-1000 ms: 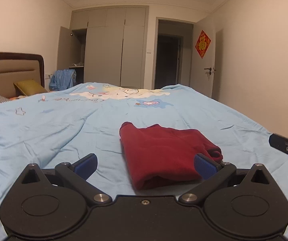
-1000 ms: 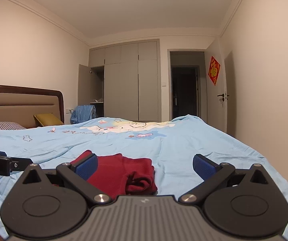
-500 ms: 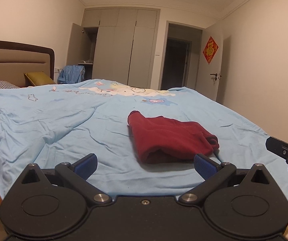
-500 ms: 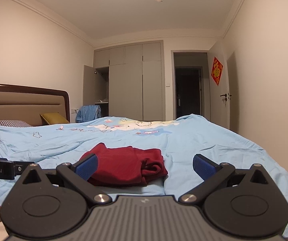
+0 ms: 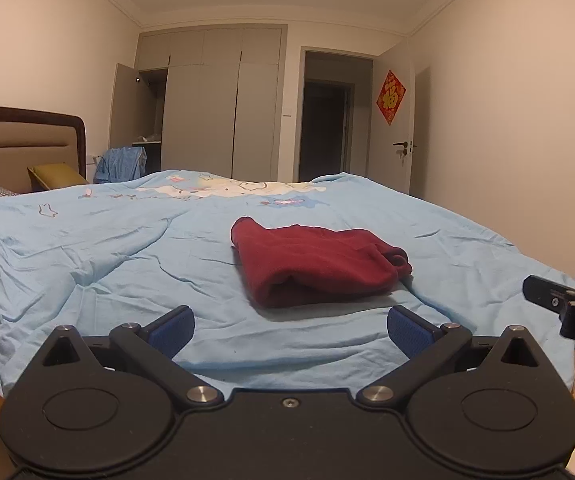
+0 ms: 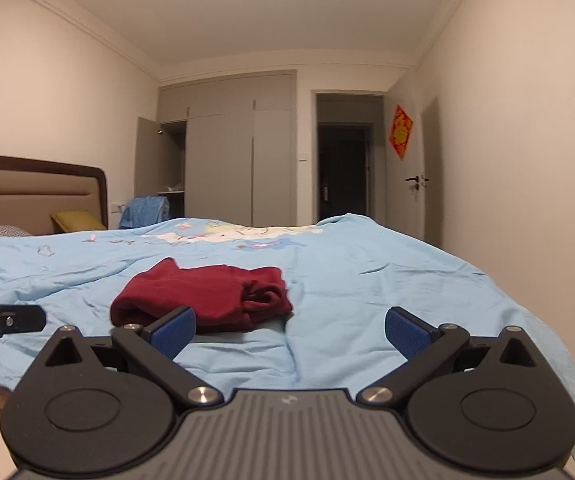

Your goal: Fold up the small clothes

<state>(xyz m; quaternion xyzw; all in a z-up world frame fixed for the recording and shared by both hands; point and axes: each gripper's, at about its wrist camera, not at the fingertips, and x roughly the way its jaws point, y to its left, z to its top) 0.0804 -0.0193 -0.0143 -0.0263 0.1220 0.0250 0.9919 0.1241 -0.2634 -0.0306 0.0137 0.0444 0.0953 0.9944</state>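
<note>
Left wrist view showed the left gripper [image 5: 290,330] with its blue-padded jaws spread wide and nothing between them, hanging short of the near edge of the bed. The right gripper [image 6: 290,330] stood the same way in its own view, jaws apart and empty. Each tool's black tip poked into the other's picture, at about 3 o'clock in the left view and 9 o'clock in the right.

Beyond the left fingers, at roughly 12 o'clock, the red garment [image 5: 319,264] lay on the light blue bedsheet [image 5: 107,256], well apart from both grippers. From the right view it sat nearer 11 o'clock [image 6: 207,296].

As a judgement, the fold looked finished: the garment was a compact, roughly rectangular bundle, several layers thick, with a rounded doubled edge facing the cameras and a bunched cuff or hem at its right end. No other loose small clothes showed on the bed.

The fabric seemed soft, matte and fleecy, thick enough to hold its shape. The sheet was thin cotton-like cloth, creased, with a pale cartoon print [image 5: 231,190] toward the far side.
</note>
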